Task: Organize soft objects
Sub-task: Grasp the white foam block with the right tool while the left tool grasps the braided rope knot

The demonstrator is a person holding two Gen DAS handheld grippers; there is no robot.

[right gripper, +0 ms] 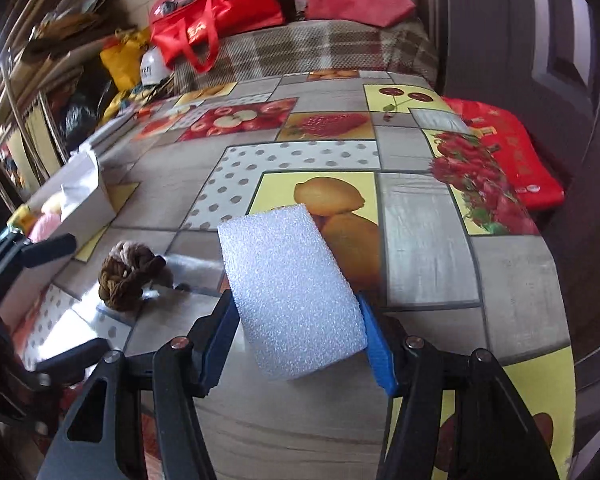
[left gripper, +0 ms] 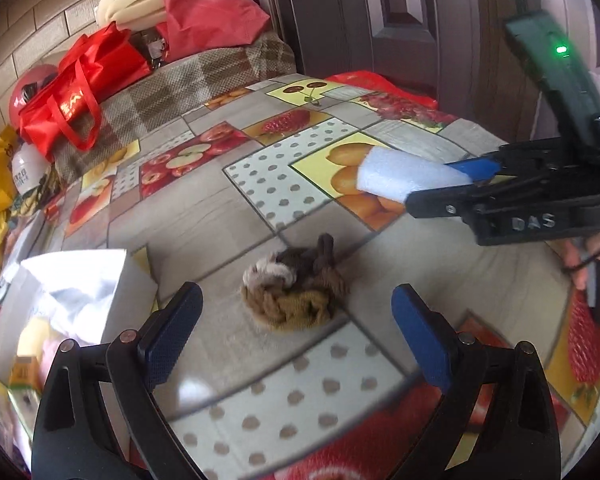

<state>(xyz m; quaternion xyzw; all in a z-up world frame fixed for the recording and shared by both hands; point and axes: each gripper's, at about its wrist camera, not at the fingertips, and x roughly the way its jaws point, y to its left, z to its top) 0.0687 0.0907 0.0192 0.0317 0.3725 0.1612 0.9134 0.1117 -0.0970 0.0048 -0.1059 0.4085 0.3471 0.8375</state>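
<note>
Transfer step: right gripper (right gripper: 300, 328) clamps foam block (right gripper: 290, 292) mid-table, left gripper (left gripper: 296, 328) wide before knitted bundle (left gripper: 296, 292); next, white box (left gripper: 72, 292) at left edge.

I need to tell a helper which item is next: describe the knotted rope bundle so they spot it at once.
On the fruit-print tablecloth, look just right of the white box. The brown rope bundle lies there, in front of the open left tongs: the only dark, braided lump, unlike the smooth white foam block.
</note>
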